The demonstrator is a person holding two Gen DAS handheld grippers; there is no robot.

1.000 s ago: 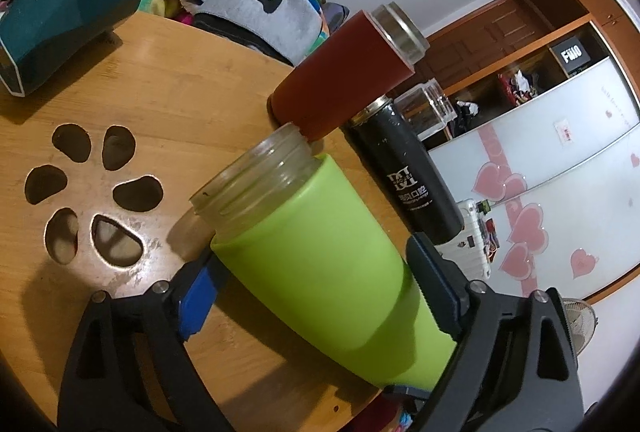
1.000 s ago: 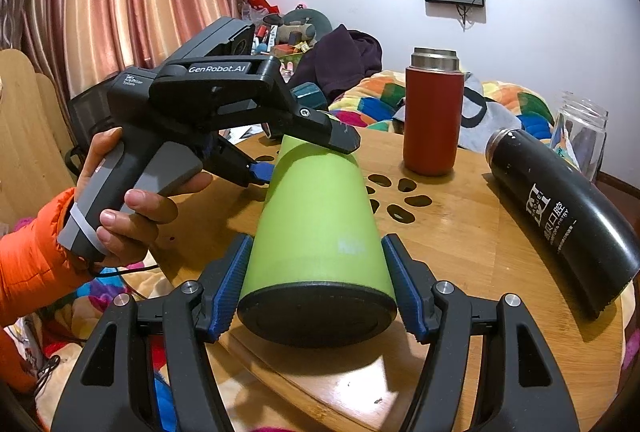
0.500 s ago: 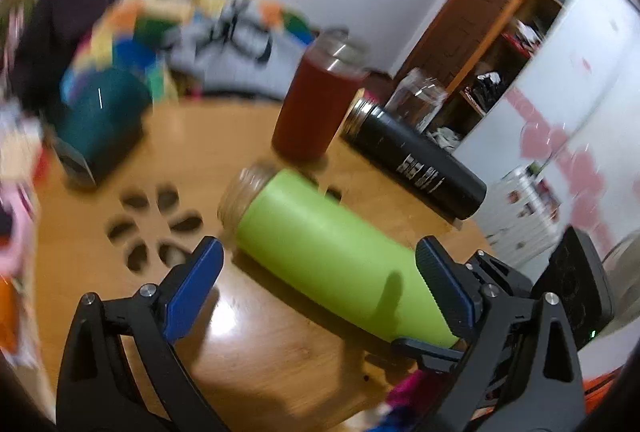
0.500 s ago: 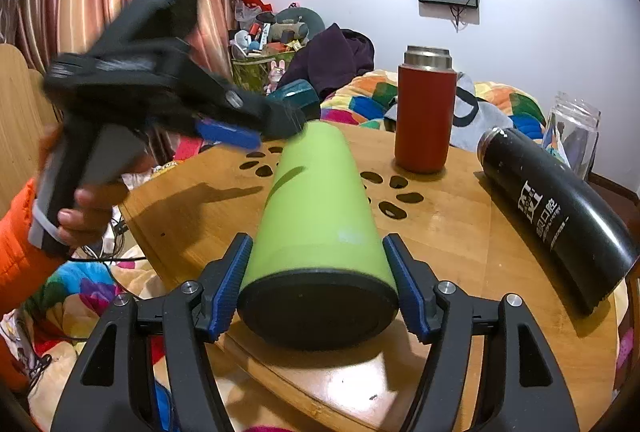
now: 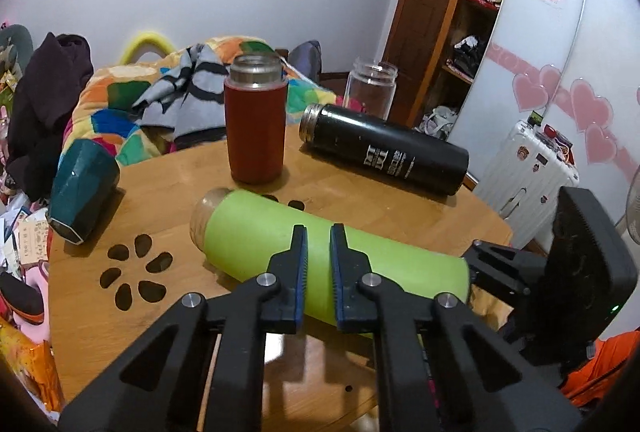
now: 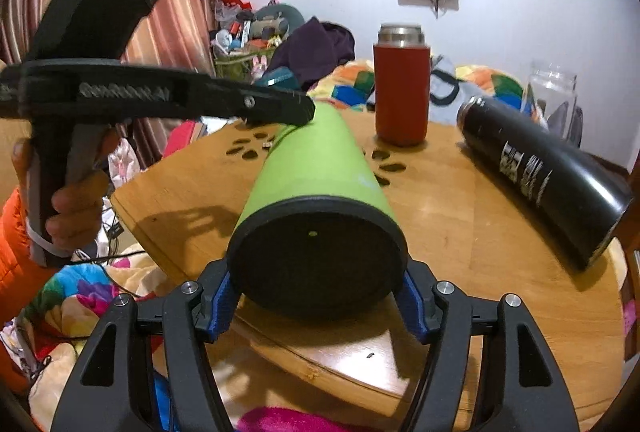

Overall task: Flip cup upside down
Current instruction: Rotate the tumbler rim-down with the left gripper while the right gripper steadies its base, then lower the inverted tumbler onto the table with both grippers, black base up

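Observation:
The green cup (image 5: pixel 256 232) lies on its side on the round wooden table (image 5: pixel 160 312), clear threaded mouth toward the far left and black base (image 6: pixel 316 252) toward me in the right wrist view. My right gripper (image 6: pixel 316 302) is shut on the cup's base end (image 6: pixel 312 167); it shows at the right of the left wrist view (image 5: pixel 520 272). My left gripper (image 5: pixel 318 272) is shut and empty, hovering above the middle of the cup; it also shows in the right wrist view (image 6: pixel 296 111).
A red flask (image 5: pixel 255 119) stands upright behind the cup. A black flask (image 5: pixel 384 149) lies on its side at the right. A clear jar (image 5: pixel 370 87) stands at the back, and a teal cup (image 5: pixel 82 185) lies at the left edge. Paw-shaped cutouts (image 5: pixel 134 274) pierce the table.
My left gripper let go of the cup, drew back and up, levelled out and closed its fingers. The cup settled flat on the table with my right gripper still clamped on its base.

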